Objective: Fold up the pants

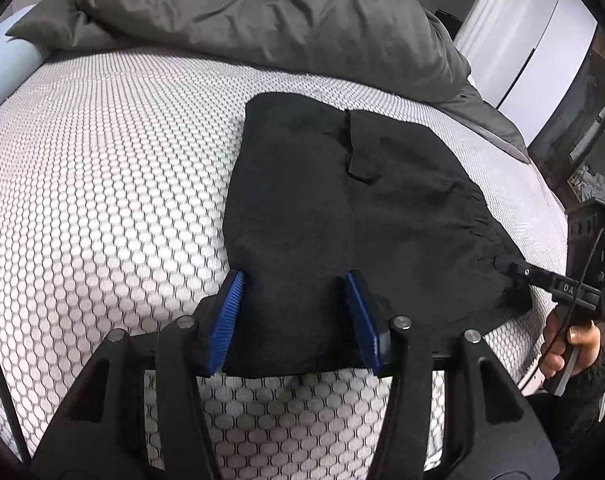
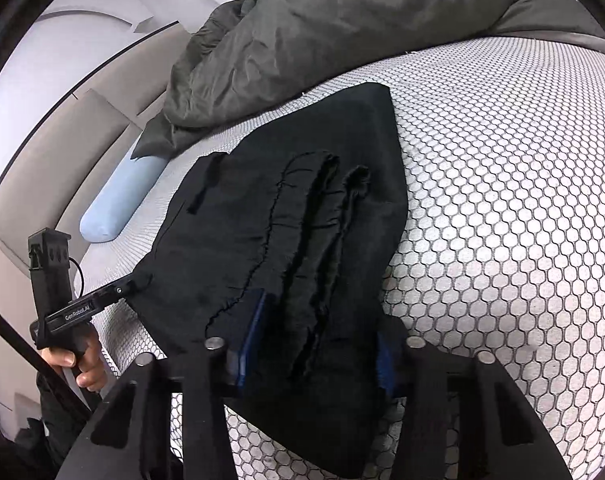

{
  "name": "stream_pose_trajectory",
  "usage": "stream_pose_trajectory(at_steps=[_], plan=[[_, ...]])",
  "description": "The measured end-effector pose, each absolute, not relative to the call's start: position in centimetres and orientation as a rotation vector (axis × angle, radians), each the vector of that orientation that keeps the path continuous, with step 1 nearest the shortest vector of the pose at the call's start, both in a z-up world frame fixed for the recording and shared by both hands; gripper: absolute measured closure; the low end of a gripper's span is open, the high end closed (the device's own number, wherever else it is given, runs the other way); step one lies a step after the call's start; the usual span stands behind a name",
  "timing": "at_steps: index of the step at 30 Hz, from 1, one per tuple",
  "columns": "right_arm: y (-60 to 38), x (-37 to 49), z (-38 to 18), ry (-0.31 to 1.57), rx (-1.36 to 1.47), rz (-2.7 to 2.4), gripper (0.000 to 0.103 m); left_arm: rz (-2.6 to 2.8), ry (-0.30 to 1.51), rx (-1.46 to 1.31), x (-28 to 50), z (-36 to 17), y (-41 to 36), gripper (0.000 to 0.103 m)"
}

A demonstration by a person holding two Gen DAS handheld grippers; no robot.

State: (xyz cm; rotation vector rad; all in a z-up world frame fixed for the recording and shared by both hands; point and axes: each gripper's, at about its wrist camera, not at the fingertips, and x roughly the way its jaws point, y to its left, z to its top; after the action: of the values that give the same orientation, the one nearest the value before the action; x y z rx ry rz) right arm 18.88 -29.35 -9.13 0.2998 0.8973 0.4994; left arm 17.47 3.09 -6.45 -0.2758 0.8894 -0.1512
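The black pants (image 1: 354,200) lie folded on the honeycomb-patterned bed (image 1: 102,184), before a rumpled grey duvet (image 1: 262,16). Only the right wrist view shows the gathered waistband (image 2: 302,232) and a pale blue bolster (image 2: 122,200). Both grippers point steeply down: the left gripper (image 1: 294,312) and right gripper (image 2: 314,344) each stand half-wide astride the near cloth edge; whether they pinch it, I cannot tell.

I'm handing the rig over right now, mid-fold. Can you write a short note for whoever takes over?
Left gripper: pads on either side of the pants' near edge, fabric filling the gap; can't tell if it is clamped.
Right gripper: same, at the gathered waistband end.
Pants: black, lying on the honeycomb mattress, in front of the grey duvet.
Done: already folded into a short, layered stack.
Left: probably one last fold or tidy-up, then release both.
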Motion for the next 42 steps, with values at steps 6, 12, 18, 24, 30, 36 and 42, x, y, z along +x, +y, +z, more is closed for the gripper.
stream_pose_trajectory(at_steps=[6, 12, 18, 24, 30, 36, 42], plan=[[-27.2, 22.3, -8.7, 0.859, 0.242, 0.480, 0.066, -0.110, 0.887, -0.265, 21.3, -6.5, 3.1, 0.055], [-30.0, 23.3, -9.4, 0.930, 0.350, 0.459, 0.053, -0.109, 0.894, -0.279, 21.6, -7.2, 3.6, 0.055], [-34.1, 19.9, -8.8, 0.878, 0.385, 0.386, 0.052, -0.076, 0.839, -0.275, 19.4, -5.8, 3.8, 0.055], [-32.5, 19.1, -7.2, 0.783, 0.298, 0.377, 0.073, -0.136, 0.808, -0.193, 19.7, -5.1, 0.2, 0.055], [-28.8, 18.8, -5.3, 0.684, 0.153, 0.318, 0.073, -0.104, 0.844, -0.113, 21.7, -6.9, -1.9, 0.055], [-20.7, 19.3, -6.9, 0.719, -0.045, 0.491, 0.073, -0.093, 0.829, -0.087, 21.7, -7.5, -2.7, 0.053], [-22.4, 18.8, -8.2, 0.740, -0.088, 0.409, 0.061, -0.073, 0.797, -0.025, 19.5, -7.8, -2.8, 0.053]])
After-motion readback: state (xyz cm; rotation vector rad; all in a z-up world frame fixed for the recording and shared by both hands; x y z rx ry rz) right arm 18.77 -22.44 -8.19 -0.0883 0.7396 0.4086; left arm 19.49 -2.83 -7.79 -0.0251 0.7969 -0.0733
